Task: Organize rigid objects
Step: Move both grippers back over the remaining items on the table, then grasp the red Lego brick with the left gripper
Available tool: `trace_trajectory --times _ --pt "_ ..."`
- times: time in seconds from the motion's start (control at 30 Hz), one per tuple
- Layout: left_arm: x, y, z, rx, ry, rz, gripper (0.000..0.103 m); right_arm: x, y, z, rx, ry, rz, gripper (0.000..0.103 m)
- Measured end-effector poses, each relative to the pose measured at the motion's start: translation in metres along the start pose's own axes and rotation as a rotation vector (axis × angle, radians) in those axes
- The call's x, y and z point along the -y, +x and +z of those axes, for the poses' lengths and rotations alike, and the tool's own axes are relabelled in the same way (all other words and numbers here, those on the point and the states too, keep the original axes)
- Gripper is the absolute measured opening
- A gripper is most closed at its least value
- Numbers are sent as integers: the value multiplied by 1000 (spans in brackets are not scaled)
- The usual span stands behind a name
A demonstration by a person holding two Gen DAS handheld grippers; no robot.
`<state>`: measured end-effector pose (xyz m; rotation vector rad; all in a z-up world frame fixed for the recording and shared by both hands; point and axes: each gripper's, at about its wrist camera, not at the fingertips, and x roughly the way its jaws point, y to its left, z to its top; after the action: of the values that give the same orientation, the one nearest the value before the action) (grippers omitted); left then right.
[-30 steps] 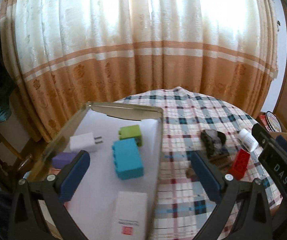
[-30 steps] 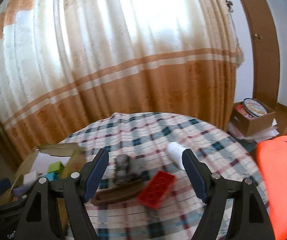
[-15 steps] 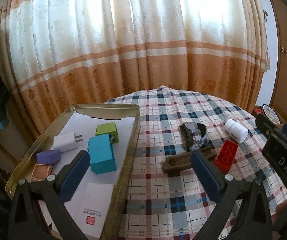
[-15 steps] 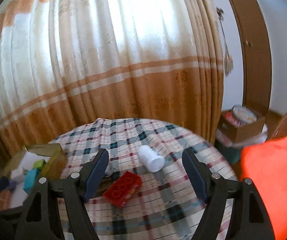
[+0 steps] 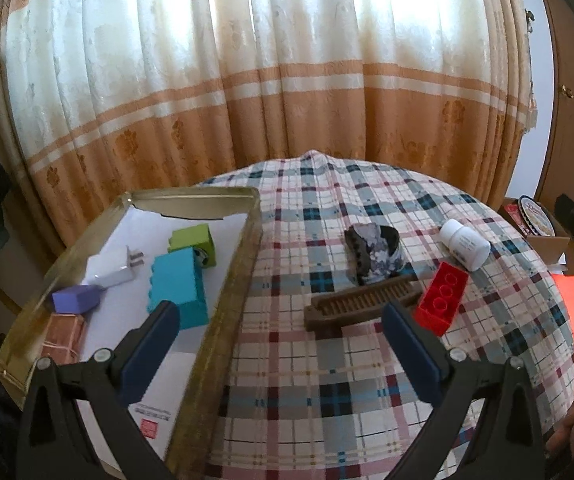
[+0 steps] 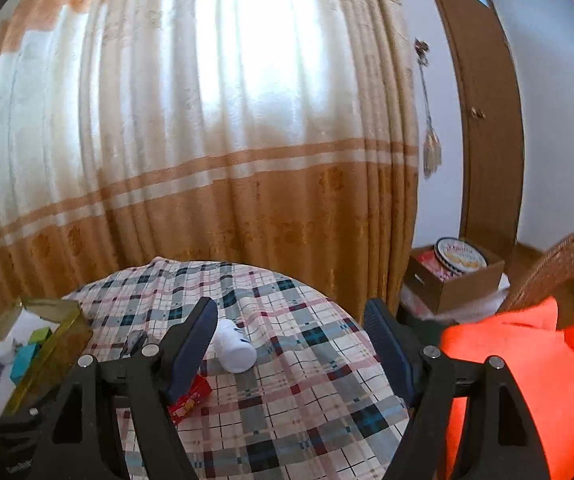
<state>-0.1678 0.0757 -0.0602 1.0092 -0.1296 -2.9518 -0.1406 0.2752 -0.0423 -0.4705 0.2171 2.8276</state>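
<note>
Well apart — both jaws: left gripper [image 5: 275,334], right gripper [image 6: 289,340] — nothing held.

Likely a home: floral curtain [image 6: 215,160], plaid-clothed table [image 5: 327,360], wicker chair [image 6: 567,256].

Glossy metal tray [image 5: 243,248], checked cloth tablecloth [image 5: 327,380], plastic red brick [image 5: 443,300].

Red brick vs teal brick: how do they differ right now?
Place: the red brick lies on the plaid tablecloth, while the teal brick sits inside the gold tin tray.
Neighbours: the red brick is beside the white bottle and the brown comb; the teal brick is next to the green block.
Both are studded toy bricks, and no gripper holds either.
</note>
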Motion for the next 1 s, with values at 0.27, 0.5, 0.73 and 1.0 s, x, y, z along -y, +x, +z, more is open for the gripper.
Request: trace_trajectory --times 0.27,0.5,0.73,1.0 --pt "26 8 2 -37 49 -68 102 0 3 6 51 -54 -23 78" --pt "60 18 7 -72 110 -143 102 6 6 5 32 -18 -34 89" --pt "84 37 17 -115 163 -203 89 3 2 5 51 -29 -44 89" --pt "100 57 15 -181 198 -266 55 8 6 5 35 -12 -43 89"
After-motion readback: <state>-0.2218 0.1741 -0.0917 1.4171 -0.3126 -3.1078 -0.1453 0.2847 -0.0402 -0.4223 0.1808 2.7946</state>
